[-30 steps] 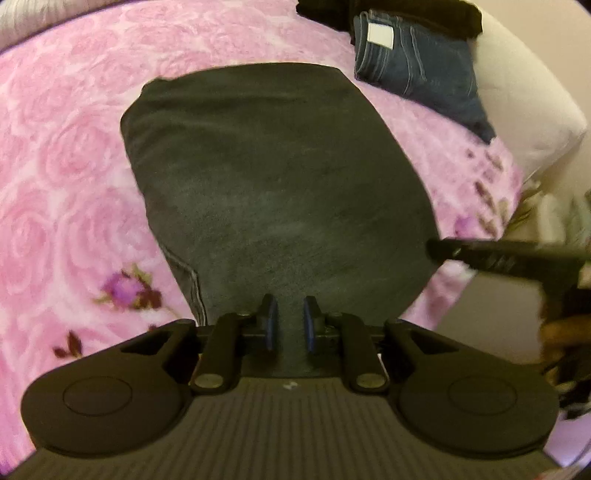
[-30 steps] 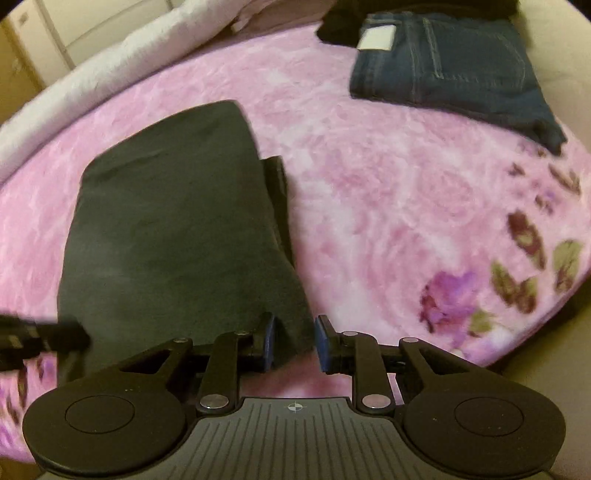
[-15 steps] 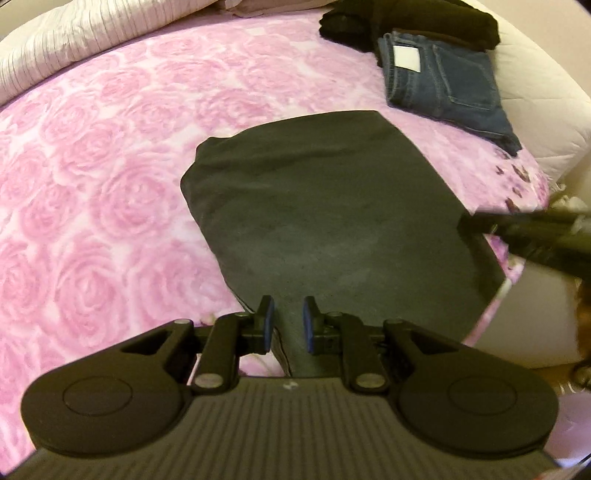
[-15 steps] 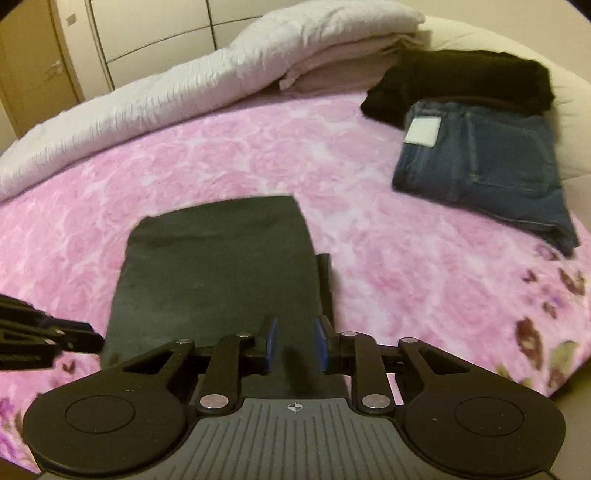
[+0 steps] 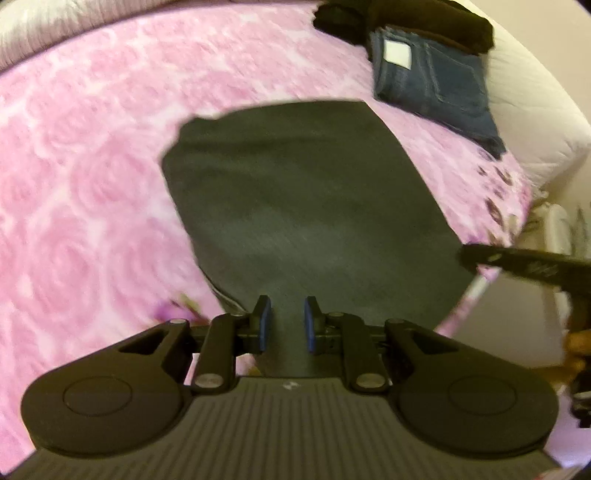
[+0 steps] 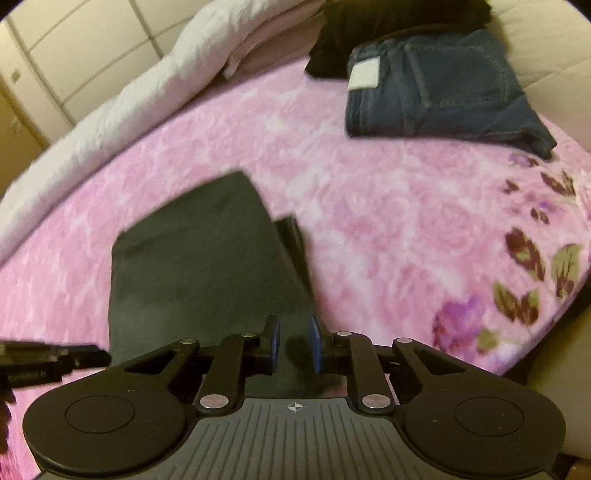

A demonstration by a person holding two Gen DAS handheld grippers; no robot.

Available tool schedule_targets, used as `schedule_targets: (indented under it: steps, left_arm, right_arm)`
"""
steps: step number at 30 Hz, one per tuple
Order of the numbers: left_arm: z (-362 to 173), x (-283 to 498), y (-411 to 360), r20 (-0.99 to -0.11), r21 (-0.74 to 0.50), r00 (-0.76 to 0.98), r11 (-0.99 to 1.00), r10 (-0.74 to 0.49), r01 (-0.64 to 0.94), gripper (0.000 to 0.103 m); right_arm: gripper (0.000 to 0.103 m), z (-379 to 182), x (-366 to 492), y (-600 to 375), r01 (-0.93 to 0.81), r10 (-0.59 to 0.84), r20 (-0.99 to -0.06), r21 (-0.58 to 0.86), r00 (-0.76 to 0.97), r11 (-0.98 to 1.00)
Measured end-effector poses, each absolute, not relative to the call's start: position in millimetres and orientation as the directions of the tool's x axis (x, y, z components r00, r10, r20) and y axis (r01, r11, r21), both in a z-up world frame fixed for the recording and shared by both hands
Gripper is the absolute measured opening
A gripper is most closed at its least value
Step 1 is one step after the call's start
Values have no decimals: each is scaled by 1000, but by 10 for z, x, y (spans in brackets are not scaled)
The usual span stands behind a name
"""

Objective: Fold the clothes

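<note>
Lying flat on the pink rose-patterned bed cover (image 5: 85, 192), the dark grey folded garment (image 5: 306, 206) stretches away from both tools, its near end reaching the edge of the bed. The left hand-held gripper (image 5: 286, 325) sits over that near end, close to the garment's left corner; dark cloth fills the narrow gap between its blue pads and runs on under the tool, though the blur leaves it unclear whether the pads actually press on it. Its jaws have just been opening a little. The right hand-held gripper (image 6: 295, 345) is at the garment's near right corner — here too dark fabric shows between the blue pads, which stand close together; its jaws have just been closing, and they look set on the cloth, with the corner hanging down below them. In the right wrist view a narrow strip of a lower layer (image 6: 293, 236) pokes out along the garment's right edge, just beside the top fold. Each tool shows in the other's view as a black bar at the frame's side, so the two flank the same near end. Well apart, at the far side of the bed, folded blue jeans (image 6: 436, 88) with a pale label lie beside a black garment (image 6: 391, 26) — neither touches the grey one. A white duvet (image 6: 122, 96) runs along the bed's far left edge.
</note>
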State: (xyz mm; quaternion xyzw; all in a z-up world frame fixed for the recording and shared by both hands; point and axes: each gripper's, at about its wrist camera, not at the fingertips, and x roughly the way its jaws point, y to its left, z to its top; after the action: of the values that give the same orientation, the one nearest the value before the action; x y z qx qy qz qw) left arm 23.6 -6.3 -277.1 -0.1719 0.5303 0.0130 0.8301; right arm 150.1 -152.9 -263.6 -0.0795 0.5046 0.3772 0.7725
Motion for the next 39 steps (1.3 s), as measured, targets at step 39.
schedule_targets:
  steps: [39]
  left_arm:
    - [-2713,143,34,-953,-223,275,911,-129,-348,15]
  right_arm:
    - [46,-2551,1238,-1379,-598,351,-913,166,208,784]
